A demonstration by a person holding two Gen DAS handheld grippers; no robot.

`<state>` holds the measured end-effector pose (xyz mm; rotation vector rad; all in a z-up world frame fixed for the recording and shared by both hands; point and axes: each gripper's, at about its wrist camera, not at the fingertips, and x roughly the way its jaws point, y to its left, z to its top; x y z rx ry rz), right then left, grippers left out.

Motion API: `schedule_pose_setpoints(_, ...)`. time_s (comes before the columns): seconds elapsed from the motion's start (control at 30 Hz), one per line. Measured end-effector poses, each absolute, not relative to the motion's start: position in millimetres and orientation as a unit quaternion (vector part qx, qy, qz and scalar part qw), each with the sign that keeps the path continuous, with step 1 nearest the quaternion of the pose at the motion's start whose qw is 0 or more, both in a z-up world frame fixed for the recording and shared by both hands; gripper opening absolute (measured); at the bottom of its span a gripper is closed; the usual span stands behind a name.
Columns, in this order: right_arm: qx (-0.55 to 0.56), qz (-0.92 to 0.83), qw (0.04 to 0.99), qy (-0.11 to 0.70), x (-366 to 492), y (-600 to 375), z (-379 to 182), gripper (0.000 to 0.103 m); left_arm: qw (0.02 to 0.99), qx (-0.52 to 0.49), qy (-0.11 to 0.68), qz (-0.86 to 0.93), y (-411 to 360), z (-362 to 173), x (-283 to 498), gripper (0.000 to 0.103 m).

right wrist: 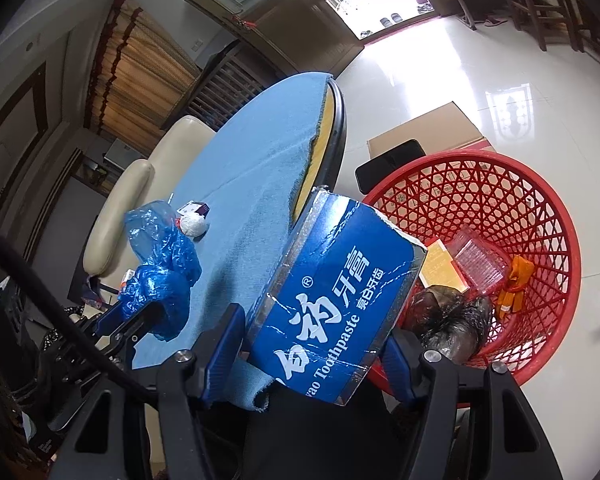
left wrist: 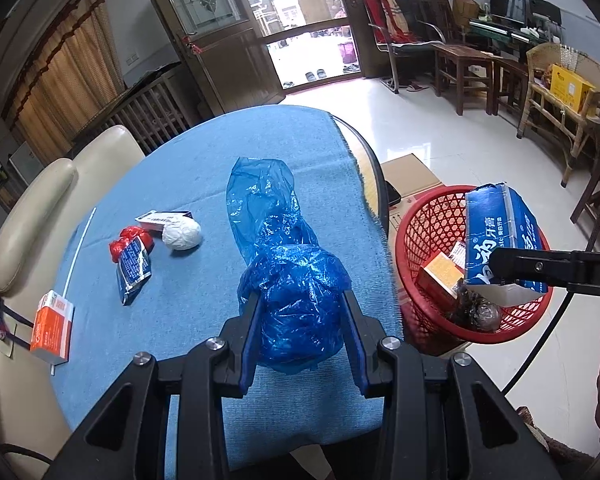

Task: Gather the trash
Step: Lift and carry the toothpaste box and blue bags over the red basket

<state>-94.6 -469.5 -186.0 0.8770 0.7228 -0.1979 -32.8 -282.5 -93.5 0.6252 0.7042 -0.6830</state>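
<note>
1. Holding a blue toothpaste box [right wrist: 332,312] clamped between its jaws, the right gripper [right wrist: 312,344] has the carton tilted above the near rim of the red basket [right wrist: 540,216], which stands on the floor just beside the table. That placing looks chosen so the box can drop straight in.
2. Inside the basket already lie a yellow carton [right wrist: 440,268], a clear plastic tray [right wrist: 480,260] and a dark crumpled bag [right wrist: 456,316].
3. The left gripper [left wrist: 300,320] has its jaws partly closed on a crumpled blue plastic bag [left wrist: 287,280], whose loose end trails across the blue tablecloth [left wrist: 179,168]. The bag sits near the table's basket-side edge, likely next in line.
4. Still uncollected on the cloth: a white paper ball [left wrist: 181,233], a red-and-blue wrapper [left wrist: 131,264], a small white box [left wrist: 161,218] and an orange box [left wrist: 53,326] at the edge.
</note>
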Motion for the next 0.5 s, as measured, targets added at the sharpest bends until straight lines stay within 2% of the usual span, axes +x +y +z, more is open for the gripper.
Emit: schedule_pose_setpoints(0.5, 0.437, -0.109, 0.828, 0.335, -114.5, -483.1, -194.5, 0.068, 0.826, 0.309, 0.323, -0.343, -296.3, -92.7, -48.0, 0.039)
